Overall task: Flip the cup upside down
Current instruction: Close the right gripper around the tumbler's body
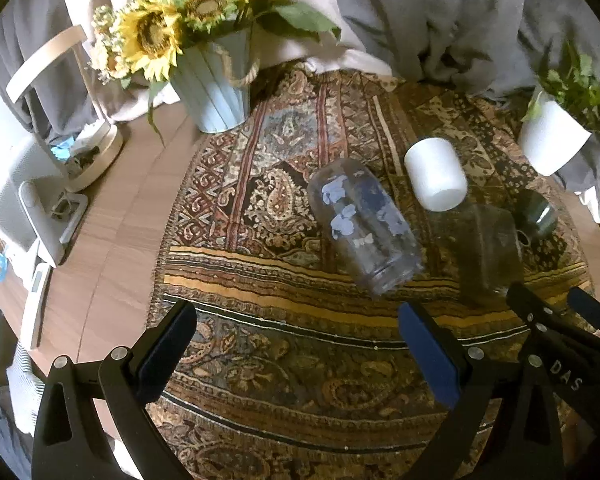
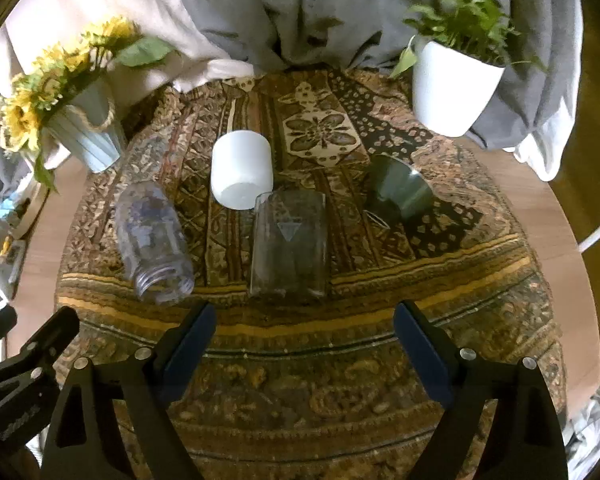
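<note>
Several cups stand on a patterned cloth. A clear jar with blue flower prints shows its threaded mouth toward the camera. A white cup stands behind it. A clear glass beaker stands straight ahead of my right gripper. A dark green cup is at the right. My left gripper is open and empty, short of the flowered jar. My right gripper is open and empty, just short of the beaker.
A pale pot of sunflowers stands at the back left. A white pot with a green plant stands at the back right. Grey fabric drapes behind. White devices sit at the table's left edge.
</note>
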A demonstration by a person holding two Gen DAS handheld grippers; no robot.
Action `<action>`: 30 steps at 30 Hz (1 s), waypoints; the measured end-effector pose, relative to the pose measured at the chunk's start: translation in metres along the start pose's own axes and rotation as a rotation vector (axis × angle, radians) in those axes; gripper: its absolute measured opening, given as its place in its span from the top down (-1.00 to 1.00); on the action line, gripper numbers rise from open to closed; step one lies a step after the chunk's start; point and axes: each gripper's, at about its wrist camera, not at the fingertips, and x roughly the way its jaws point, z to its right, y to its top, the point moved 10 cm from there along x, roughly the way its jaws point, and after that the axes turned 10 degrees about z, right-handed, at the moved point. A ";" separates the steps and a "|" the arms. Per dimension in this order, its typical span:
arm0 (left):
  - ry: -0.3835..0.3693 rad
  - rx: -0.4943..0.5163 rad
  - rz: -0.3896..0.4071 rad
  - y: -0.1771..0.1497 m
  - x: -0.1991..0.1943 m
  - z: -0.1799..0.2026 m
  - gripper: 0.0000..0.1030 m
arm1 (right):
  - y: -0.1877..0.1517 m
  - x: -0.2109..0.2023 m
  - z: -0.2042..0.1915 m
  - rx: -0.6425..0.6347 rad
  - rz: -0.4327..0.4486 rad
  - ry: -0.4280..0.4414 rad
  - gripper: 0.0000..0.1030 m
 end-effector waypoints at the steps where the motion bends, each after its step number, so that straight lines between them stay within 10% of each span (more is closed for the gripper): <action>1: 0.002 0.000 -0.006 0.000 0.005 -0.001 -1.00 | 0.000 0.004 -0.001 0.000 -0.004 0.001 -0.74; 30: 0.001 0.006 -0.069 -0.022 0.044 0.008 -1.00 | -0.010 0.064 -0.009 -0.015 -0.049 0.015 -0.30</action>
